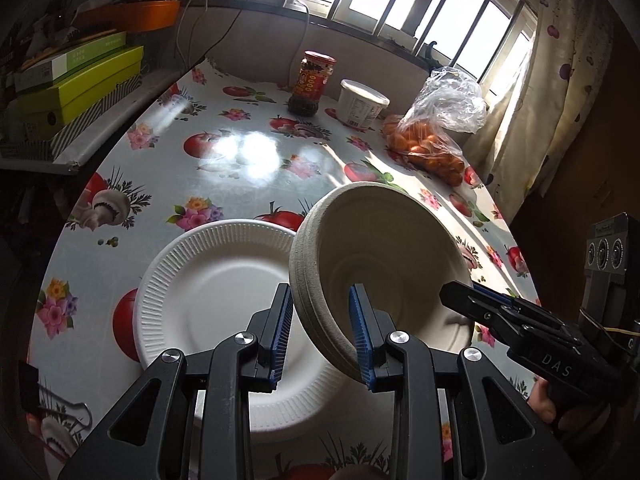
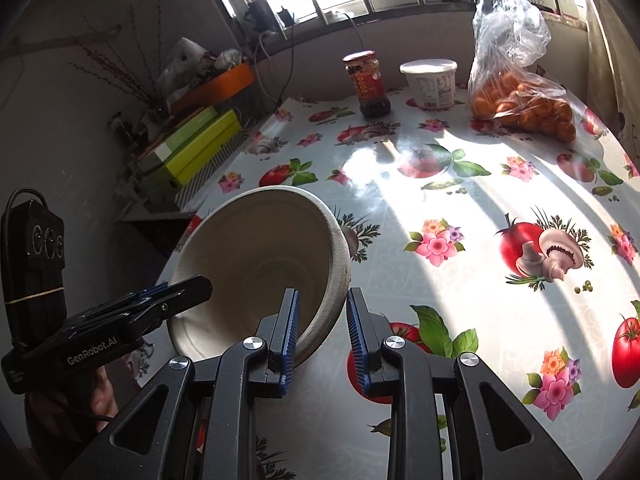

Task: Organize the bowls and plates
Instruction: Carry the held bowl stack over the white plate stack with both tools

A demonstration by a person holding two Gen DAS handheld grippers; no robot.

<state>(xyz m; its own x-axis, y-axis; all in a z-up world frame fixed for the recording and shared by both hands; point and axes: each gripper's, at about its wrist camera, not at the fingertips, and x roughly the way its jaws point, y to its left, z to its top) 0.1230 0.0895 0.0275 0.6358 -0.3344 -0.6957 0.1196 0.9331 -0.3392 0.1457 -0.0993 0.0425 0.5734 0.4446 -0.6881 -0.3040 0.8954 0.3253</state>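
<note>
Both claws angle downward, each pinching an opposite rim of the tilted bowl (image 1: 384,264): left claw (image 1: 322,334) on one side, right claw (image 2: 323,338) on the other. Bowl hangs just above the white plate (image 1: 212,300) on the tabletop (image 1: 240,168).

Left gripper (image 1: 322,332) and right gripper (image 2: 322,338) both point down and pinch something thin, one from each side.
</note>
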